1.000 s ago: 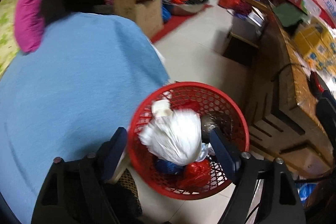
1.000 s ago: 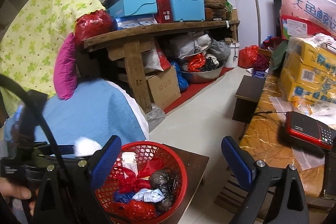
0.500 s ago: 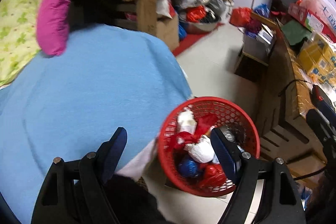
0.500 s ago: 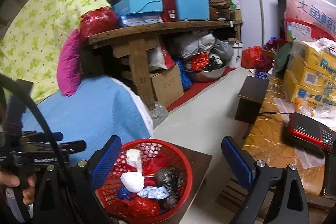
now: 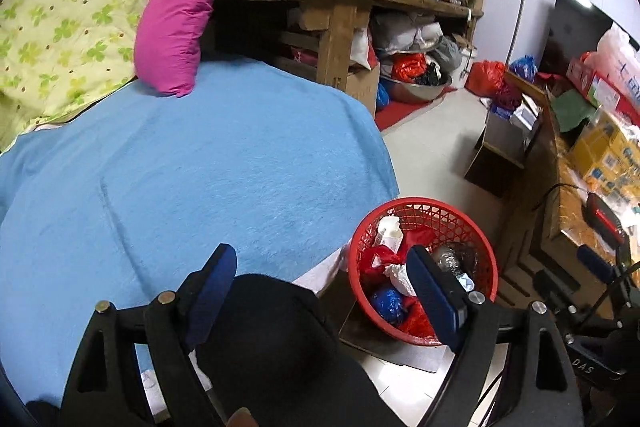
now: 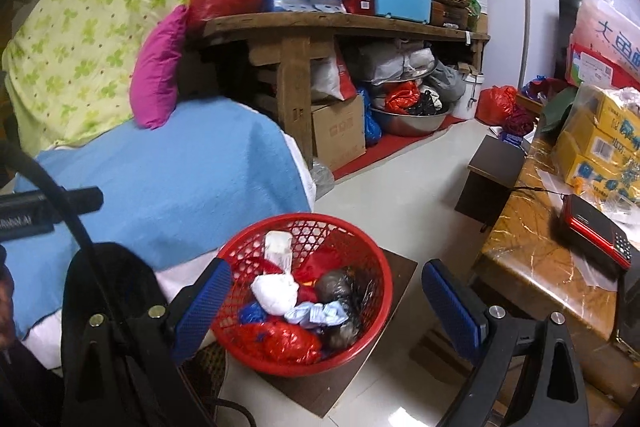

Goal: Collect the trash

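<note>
Left gripper [image 5: 320, 291]: jaws wide, opening, empty | right gripper [image 6: 332, 307]: jaws wide, empty | red basket [image 6: 376, 267]: holds bagged trash, beside bed [image 5: 200, 167] for reach.

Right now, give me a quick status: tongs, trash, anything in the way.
Left tongs opening, nothing between them; right tongs open, empty. White wad in the red basket. Nothing blocking the basket.
</note>
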